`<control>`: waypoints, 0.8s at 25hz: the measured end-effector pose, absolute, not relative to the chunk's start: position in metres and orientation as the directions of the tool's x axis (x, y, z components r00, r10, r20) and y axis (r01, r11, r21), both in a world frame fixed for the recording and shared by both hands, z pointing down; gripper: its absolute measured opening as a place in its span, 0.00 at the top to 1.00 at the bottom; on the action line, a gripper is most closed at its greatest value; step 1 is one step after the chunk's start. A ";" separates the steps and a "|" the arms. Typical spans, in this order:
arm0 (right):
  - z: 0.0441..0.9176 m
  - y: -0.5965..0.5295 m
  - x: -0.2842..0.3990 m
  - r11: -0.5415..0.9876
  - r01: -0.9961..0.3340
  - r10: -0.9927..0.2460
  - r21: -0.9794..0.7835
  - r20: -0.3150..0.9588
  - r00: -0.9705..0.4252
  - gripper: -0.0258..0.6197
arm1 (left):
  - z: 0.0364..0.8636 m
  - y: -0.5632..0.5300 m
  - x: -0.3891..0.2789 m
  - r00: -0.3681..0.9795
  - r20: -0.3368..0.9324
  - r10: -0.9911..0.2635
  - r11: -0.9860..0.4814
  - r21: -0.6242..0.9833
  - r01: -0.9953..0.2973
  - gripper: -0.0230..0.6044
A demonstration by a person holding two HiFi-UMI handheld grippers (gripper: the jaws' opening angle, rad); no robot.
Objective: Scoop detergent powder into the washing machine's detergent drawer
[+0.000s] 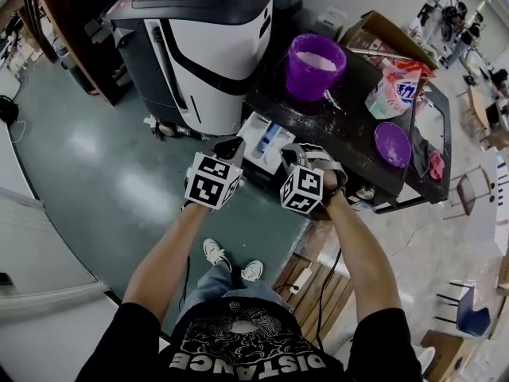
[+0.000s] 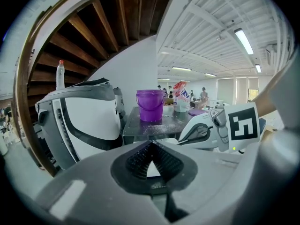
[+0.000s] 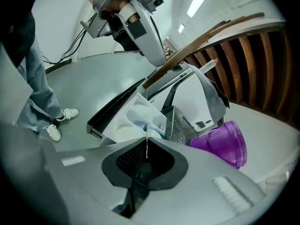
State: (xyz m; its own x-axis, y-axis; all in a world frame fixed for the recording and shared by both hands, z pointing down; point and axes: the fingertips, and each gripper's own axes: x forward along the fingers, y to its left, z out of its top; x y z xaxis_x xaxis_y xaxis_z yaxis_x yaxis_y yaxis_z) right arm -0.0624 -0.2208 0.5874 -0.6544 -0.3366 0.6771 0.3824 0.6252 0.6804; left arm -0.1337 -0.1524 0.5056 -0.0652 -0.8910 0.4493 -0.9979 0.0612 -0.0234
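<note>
The white detergent drawer (image 1: 262, 140) stands pulled out of the dark washing machine (image 1: 350, 134), with a blue insert inside. My right gripper (image 1: 296, 154) hovers at the drawer's right edge. In the right gripper view the right gripper (image 3: 147, 143) is shut on the thin white handle of a scoop (image 3: 148, 136), seen edge-on, right above the drawer (image 3: 123, 124). My left gripper (image 1: 231, 146) is just left of the drawer; in its own view the left gripper (image 2: 150, 144) is shut and holds nothing. A purple bucket (image 1: 316, 64) of white powder sits on the machine's top.
A detergent bag (image 1: 395, 88) and a purple lid (image 1: 393, 143) lie on the machine's top, which is dusted with powder. A white-and-black appliance (image 1: 208, 42) stands to the left. A cardboard box (image 1: 383, 33) is behind. A power strip (image 1: 303, 277) lies on the wooden floor.
</note>
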 end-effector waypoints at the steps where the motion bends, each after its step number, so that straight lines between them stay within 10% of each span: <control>1: 0.586 -0.220 -0.063 0.620 0.386 -0.335 0.684 0.675 -0.657 0.91 | 0.505 -0.152 -0.134 -0.067 0.450 -0.891 0.064 -0.024 -0.998 0.96; 20: 0.483 -0.232 -0.052 0.965 -0.192 -0.256 0.178 0.495 -0.830 0.91 | 0.457 -0.150 -0.124 -0.102 0.389 -0.916 0.099 -0.029 -0.995 0.96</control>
